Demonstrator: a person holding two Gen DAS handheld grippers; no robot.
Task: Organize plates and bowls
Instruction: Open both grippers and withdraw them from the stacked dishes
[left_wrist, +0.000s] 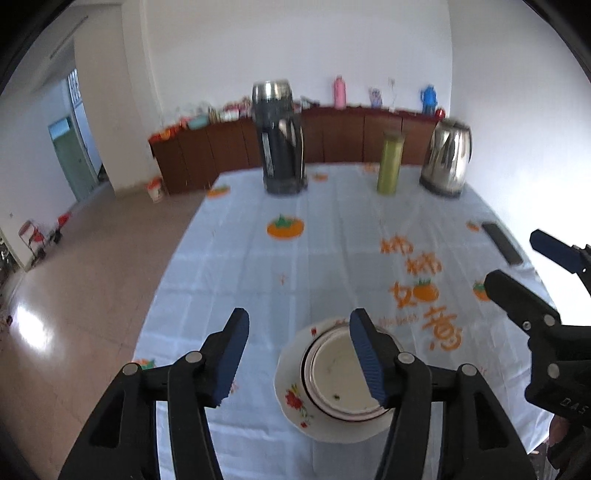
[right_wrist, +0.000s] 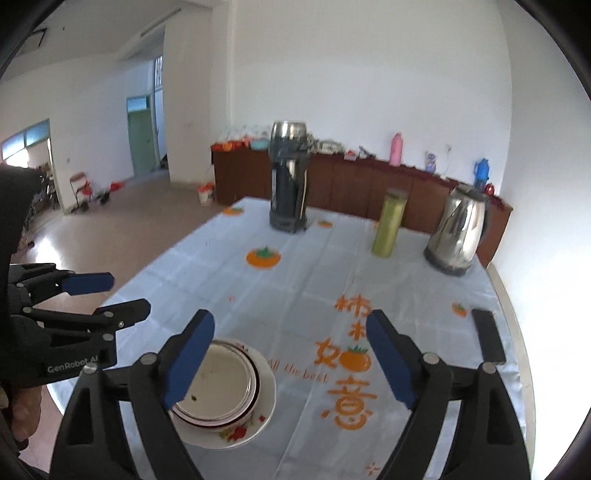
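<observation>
Both tools open; bowl (left_wrist: 341, 376) stacked on plate (left_wrist: 291, 395).

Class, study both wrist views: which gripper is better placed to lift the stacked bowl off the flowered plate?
Left, narrowly. The left gripper hangs open nearest the bowl on the plate; the right gripper points past it.

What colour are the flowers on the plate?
Red, with green leaves, on the white plate; the left wrist view shows them best.

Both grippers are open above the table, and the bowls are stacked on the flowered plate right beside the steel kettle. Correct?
Not quite. The bowls do sit stacked on the flowered plate, with the left gripper and right gripper open, but the stack lies at the near edge; the steel kettle stands at the far end, as the right wrist view shows.
</observation>
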